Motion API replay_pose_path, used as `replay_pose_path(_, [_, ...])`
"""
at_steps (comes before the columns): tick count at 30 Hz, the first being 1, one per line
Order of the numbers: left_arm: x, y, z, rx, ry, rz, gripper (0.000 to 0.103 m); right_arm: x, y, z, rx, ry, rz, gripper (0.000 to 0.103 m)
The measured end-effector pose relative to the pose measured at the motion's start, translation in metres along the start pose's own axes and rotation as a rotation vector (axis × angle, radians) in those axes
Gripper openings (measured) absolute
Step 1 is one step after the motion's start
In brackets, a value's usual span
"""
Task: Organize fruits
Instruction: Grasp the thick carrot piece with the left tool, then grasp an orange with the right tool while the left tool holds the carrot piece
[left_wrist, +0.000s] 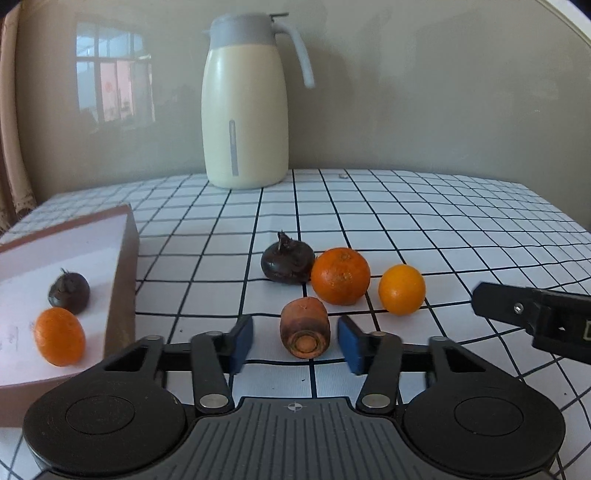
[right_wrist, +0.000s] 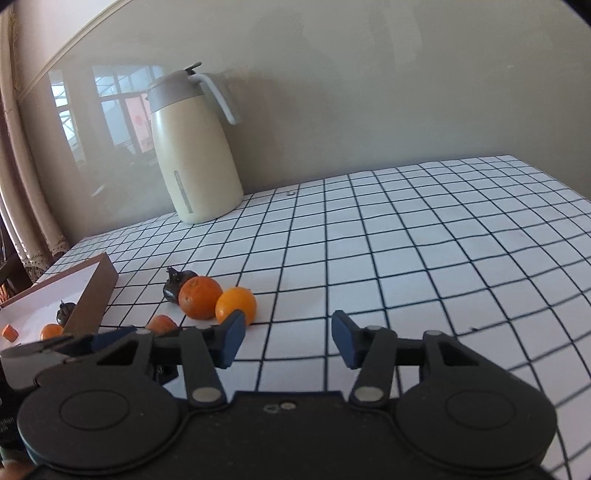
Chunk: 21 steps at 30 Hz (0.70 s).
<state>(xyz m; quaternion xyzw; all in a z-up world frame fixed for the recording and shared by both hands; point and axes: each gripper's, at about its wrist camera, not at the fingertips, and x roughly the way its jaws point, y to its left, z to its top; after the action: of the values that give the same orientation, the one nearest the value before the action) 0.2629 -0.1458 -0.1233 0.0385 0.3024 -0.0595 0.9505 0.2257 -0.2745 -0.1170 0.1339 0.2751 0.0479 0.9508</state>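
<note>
Here, a carrot stub is framed on the checked tablecloth between the spread pads of the left gripper, untouched. It is judged light, stiff and roll-prone; its flanks should be pinched. The right gripper is spread, empty.

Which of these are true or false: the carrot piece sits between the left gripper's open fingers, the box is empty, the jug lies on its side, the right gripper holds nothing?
1. The carrot piece sits between the open left gripper fingers. True.
2. The box is empty. False: it holds produce, including a small orange.
3. The jug lies on its side. False: it stands upright.
4. The right gripper holds nothing. True.
</note>
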Motion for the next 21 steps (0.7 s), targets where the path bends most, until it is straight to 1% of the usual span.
replay_pose_path(1, [0.001,0.000,0.001,-0.004,-0.002,-0.001,0.045,0.002,0.001,0.001,0.000,-0.001,0.003,0.044])
replay_pose_path(3, [0.002,0.001,0.002,-0.005,-0.005,-0.005,0.041,0.005,0.002,0.000,0.003,0.002,0.009,0.044])
replay_pose_path(6, [0.003,0.001,0.002,-0.005,-0.002,-0.010,0.040,0.009,0.002,-0.001,0.006,0.012,0.016,0.044])
replay_pose_path(7, [0.003,0.001,0.002,-0.006,-0.004,-0.010,0.038,0.010,0.002,-0.001,0.007,0.014,0.017,0.044])
replay_pose_path(8, [0.002,0.001,0.001,-0.003,-0.007,-0.009,0.033,0.011,0.002,-0.001,0.010,0.016,0.018,0.044])
replay_pose_path(9, [0.001,0.000,0.001,0.004,-0.009,-0.008,0.030,0.012,0.002,-0.001,0.013,0.017,0.020,0.044])
replay_pose_path(21, [-0.009,0.015,-0.006,0.004,-0.006,0.005,0.030,0.024,0.014,0.001,0.003,0.038,0.045,0.043])
